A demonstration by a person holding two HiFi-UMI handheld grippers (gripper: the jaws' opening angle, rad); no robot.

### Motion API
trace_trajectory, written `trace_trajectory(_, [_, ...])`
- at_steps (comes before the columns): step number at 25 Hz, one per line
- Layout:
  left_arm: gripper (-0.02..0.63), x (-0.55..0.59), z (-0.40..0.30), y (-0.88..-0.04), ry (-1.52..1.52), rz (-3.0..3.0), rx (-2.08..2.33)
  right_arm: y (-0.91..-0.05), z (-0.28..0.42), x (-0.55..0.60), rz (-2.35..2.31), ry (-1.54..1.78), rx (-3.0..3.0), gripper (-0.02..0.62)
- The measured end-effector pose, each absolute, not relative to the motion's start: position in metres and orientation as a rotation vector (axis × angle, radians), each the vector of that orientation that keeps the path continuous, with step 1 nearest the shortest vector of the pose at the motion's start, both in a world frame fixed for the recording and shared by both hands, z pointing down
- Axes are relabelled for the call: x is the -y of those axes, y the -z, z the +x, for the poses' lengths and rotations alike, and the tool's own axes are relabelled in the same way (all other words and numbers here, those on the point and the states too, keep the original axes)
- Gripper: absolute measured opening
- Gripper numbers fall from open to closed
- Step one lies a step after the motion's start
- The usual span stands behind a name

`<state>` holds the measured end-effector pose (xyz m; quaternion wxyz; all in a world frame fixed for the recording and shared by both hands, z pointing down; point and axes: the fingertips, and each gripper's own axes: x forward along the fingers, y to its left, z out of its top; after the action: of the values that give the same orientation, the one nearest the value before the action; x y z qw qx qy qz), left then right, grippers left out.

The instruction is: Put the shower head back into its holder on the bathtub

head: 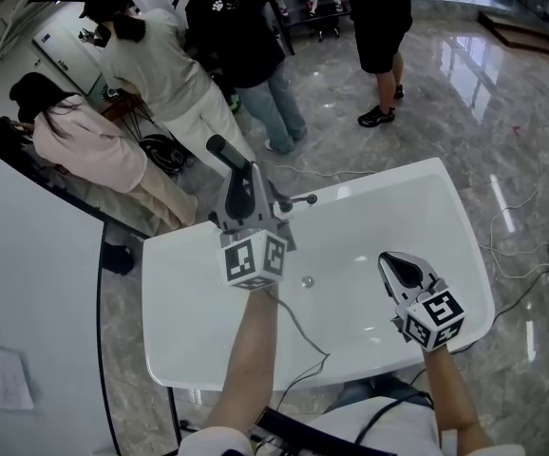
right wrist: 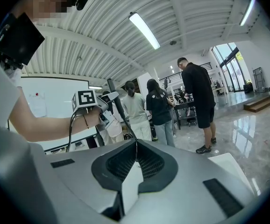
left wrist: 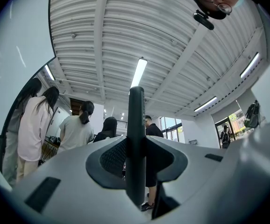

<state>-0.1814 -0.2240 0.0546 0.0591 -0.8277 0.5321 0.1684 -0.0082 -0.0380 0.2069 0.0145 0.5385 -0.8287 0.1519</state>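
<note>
Bright strip lights (left wrist: 138,73); floor (head: 464,65) glare; fisheye edges.

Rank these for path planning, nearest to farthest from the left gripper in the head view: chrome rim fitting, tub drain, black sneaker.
1. Chrome rim fitting: on the far rim of the tub, right beside the left gripper.
2. Tub drain: in the tub floor, toward the person.
3. Black sneaker: on the floor beyond the tub, farthest.
</note>
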Motion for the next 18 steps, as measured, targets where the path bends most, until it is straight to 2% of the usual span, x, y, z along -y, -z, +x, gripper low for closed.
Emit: trace_trajectory(18, [0.123, 0.233, -0.18, -0.086, -0.481, -2.565, -1.666, -0.217, -0.005, 0.033, 1.688, -0.497, 2.545, 0.008])
